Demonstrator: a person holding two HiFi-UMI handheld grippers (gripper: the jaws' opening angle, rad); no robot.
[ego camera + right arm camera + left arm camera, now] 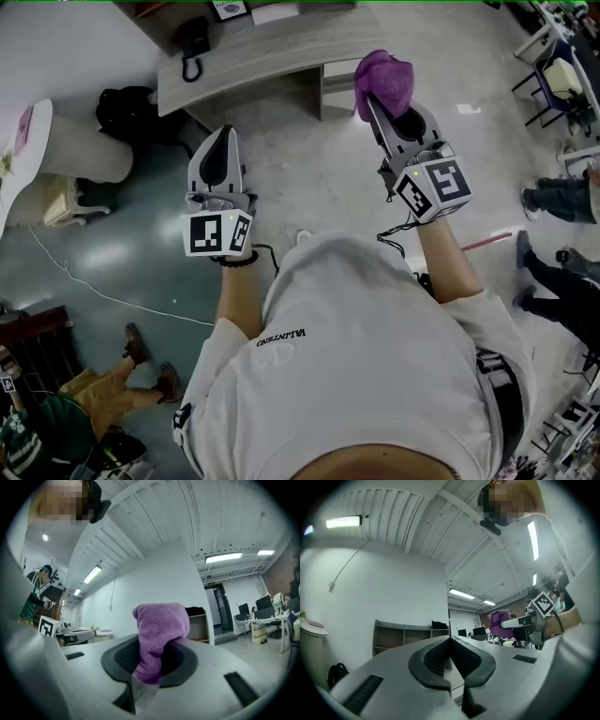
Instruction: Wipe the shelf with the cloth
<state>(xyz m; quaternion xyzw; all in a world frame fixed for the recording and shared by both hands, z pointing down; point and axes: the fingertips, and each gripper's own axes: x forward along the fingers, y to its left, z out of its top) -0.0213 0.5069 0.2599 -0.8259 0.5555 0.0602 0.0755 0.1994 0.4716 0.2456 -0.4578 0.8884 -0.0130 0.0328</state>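
**A:** What does the right gripper (pixel 152 660) have?

**B:** The purple cloth (pixel 159 630). The jaws are pinched on its lower part, and the rest stands up past the tips in a loose bunch. In the head view it shows as a purple lump at the front of that gripper, held up in the air.

**A:** And the left gripper (pixel 451 641)?

**B:** Its jaws are pressed together at the tips, with nothing between them. It hovers beside the right one, apart from it, and touches nothing.

**A:** Where is the shelf?

**B:** The grey shelf (pixel 262 47) stands against the wall ahead, beyond both grippers, with bare floor (pixel 309 178) between. A black handset (pixel 193 42) lies on its top board. The left gripper view shows its open compartments, well off.

**A:** So how far along is the job?

**B:** I judge that the cloth is in hand and ready, and that's all. It isn't touching any board, so no wiping is under way. What's left is the approach, laying the cloth flat on a surface, and the strokes themselves.
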